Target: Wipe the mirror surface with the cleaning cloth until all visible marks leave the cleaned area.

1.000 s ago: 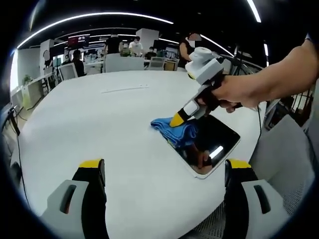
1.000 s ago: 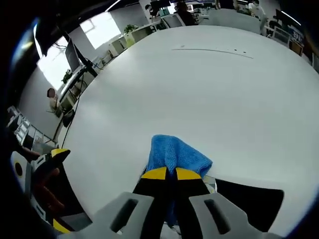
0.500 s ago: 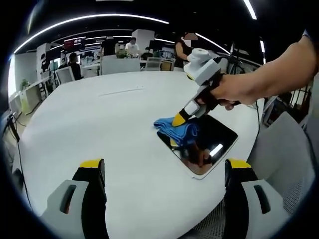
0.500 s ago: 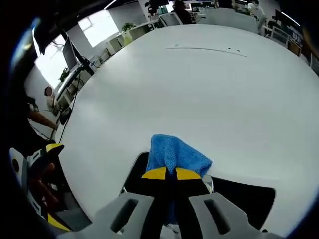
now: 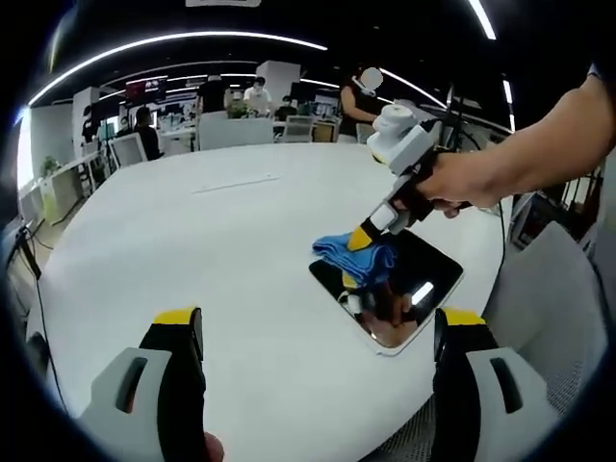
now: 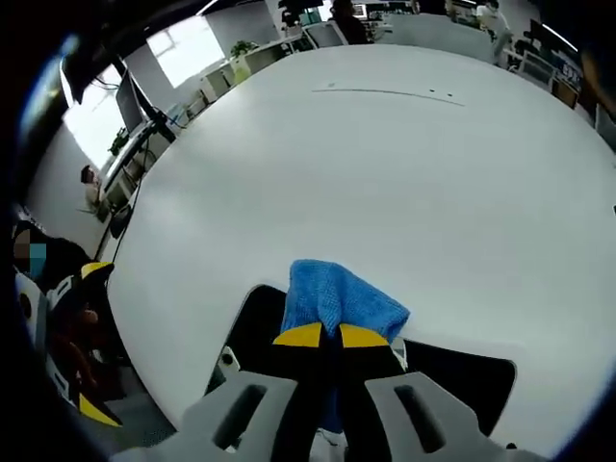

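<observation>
A dark rectangular mirror [image 5: 409, 289] with a pale rim lies flat on the white table [image 5: 192, 241] near its right edge. My right gripper [image 5: 364, 237] is shut on a blue cleaning cloth [image 5: 361, 256] and presses it onto the mirror's far end. In the right gripper view the cloth [image 6: 339, 298] bunches ahead of the closed yellow-tipped fingers [image 6: 300, 335], with the mirror [image 6: 452, 380] dark beneath them. My left gripper [image 5: 318, 318] hangs open above the table's near side, nothing between its fingers.
The round white table [image 6: 385, 173] is large and bare apart from a thin strip [image 5: 236, 182] far off. A hand [image 5: 472, 178] holds the right gripper. Office desks, chairs and several people [image 5: 258, 94] stand beyond the table.
The right gripper has slid the blue cloth further onto the mirror, away from its far corner. The left gripper has stayed open.
</observation>
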Available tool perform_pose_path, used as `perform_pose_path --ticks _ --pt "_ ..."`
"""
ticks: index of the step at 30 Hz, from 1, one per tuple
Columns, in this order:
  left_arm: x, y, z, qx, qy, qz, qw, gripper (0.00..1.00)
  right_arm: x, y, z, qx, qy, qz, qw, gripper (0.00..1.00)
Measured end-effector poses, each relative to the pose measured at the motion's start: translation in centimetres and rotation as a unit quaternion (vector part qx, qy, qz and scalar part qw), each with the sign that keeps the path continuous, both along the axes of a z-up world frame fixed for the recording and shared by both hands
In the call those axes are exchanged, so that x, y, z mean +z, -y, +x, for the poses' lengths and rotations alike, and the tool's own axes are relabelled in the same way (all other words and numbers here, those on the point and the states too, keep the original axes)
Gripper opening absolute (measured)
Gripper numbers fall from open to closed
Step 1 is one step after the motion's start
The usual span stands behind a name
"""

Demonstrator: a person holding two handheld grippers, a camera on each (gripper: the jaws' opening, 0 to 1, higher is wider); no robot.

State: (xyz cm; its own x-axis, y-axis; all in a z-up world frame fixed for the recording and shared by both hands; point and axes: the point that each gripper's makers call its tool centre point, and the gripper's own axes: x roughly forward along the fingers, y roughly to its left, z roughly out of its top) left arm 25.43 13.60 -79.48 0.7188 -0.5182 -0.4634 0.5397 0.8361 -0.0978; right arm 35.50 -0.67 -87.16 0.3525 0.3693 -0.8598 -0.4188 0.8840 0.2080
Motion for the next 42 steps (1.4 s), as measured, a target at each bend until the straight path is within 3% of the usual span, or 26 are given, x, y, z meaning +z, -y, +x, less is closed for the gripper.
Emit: perform_pose_path --ticks 9,20,42 --pt "0.0 -0.2 -0.1 0.000 -0.001 -0.001 1.0000 0.99 -0.1 0.4 -0.2 -0.007 0.001 -0.005 1.0000 0.00" --pt "0.8 -0.1 -0.4 0.010 -0.003 -0.031 0.9995 0.99 -0.2 0.4 -1.1 -0.024 -0.006 0.001 0.9997 0.00" --pt "1.3 1.1 -2.5 -0.011 0.002 -0.026 0.9996 0.99 -0.1 0.2 -4.9 -0.026 -0.010 0.002 0.9996 0.00"
